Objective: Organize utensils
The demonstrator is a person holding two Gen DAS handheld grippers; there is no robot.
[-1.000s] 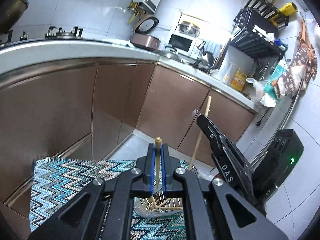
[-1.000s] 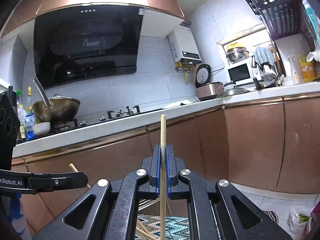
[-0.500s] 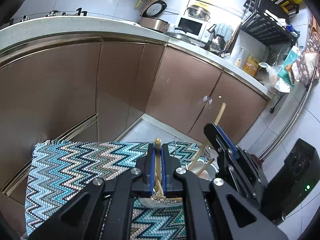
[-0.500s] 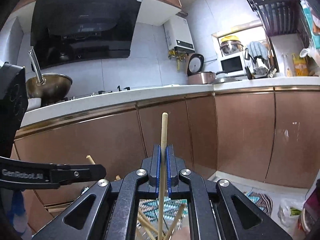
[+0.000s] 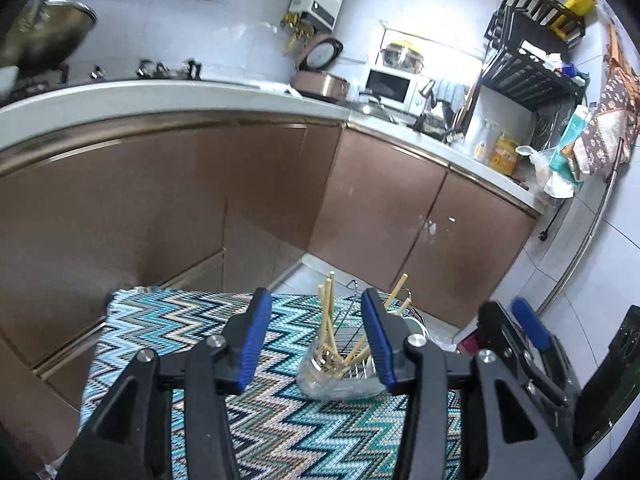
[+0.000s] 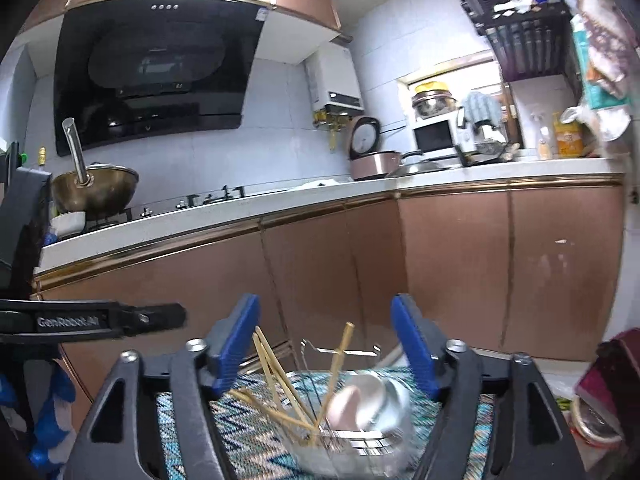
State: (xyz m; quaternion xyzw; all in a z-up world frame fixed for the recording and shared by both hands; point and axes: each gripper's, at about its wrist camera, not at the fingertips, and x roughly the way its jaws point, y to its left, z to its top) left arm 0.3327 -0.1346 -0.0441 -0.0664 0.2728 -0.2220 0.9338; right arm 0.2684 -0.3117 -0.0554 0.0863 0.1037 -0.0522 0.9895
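Observation:
Several wooden chopsticks [image 5: 329,326] stand leaning in a wire utensil rack [image 5: 352,364] on a zigzag-patterned cloth [image 5: 168,332]. My left gripper [image 5: 316,340] is open and empty, its blue pads either side of the rack, above and in front of it. My right gripper [image 6: 326,344] is open and empty too, above the same rack [image 6: 352,436] and chopsticks [image 6: 276,376]. A tilted white bowl [image 6: 372,404] sits in the rack. The right gripper's body [image 5: 516,344] shows in the left wrist view.
Brown kitchen cabinets [image 5: 240,200] under a white counter [image 5: 160,96] stand behind the cloth. A wok [image 6: 94,188], rice cooker [image 6: 372,156] and microwave [image 6: 434,136] sit on the counter. A dark object [image 6: 616,364] lies at the right.
Both grippers were shut, each on a chopstick; both have opened and let go, and the chopsticks now stand in the rack. Both cameras have tilted.

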